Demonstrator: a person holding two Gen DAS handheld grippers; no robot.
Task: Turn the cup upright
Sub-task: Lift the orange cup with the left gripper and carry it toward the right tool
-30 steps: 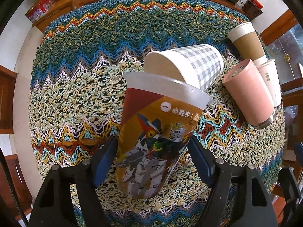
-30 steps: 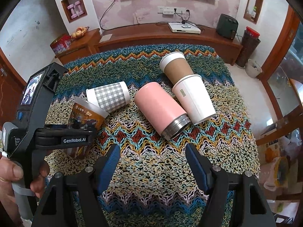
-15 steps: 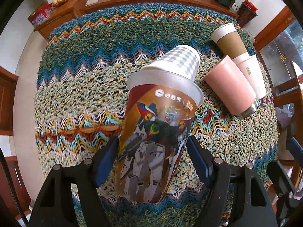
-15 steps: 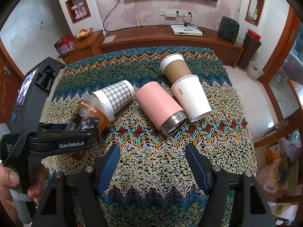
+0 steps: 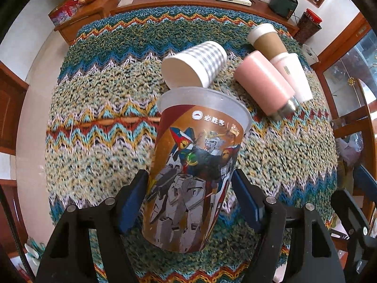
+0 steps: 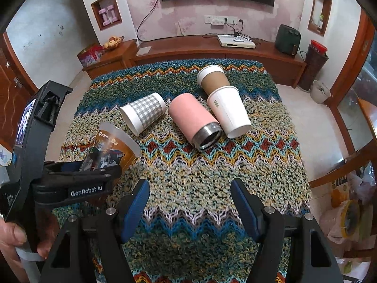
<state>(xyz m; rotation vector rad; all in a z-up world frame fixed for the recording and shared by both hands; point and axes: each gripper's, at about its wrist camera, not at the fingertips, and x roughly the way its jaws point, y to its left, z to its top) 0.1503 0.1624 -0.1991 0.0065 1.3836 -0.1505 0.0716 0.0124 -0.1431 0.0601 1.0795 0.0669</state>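
Left claw [image 5: 189, 194]: pinching the lower body of the printed cup, one blue pad on each side; seen from the right wrist view [image 6: 94, 165] as a black frame at the left edge, held by a hand [image 6: 14, 235].
Printed cup: brown plastic cup with robot artwork and a frosted clear rim [image 5: 195, 165], mouth up and leaning slightly away, near the table's front left corner; whether its base touches the cloth cannot be told [image 6: 110, 146].
Right claw [image 6: 190, 204]: spread wide, nothing between the blue pads, above the table's front edge.
Checked cup: grey-and-white gingham paper cup [image 6: 143, 113], on its side just behind the printed cup, mouth toward the front left [image 5: 195, 68].
Pink tumbler: pink cylindrical tumbler with a steel rim [image 6: 195, 121], on its side at mid-table, mouth toward the front right [image 5: 264, 82].
White cup: plain white paper cup [image 6: 228, 113], on its side, touching the pink tumbler's right flank [image 5: 294, 75].
Brown cup: brown-sleeved paper cup with white rim [image 6: 213, 80], on its side toward the back edge, partly under the white cup [image 5: 266, 40].
Table: covered by a zigzag knitted cloth in teal, yellow and red [image 6: 212, 176].
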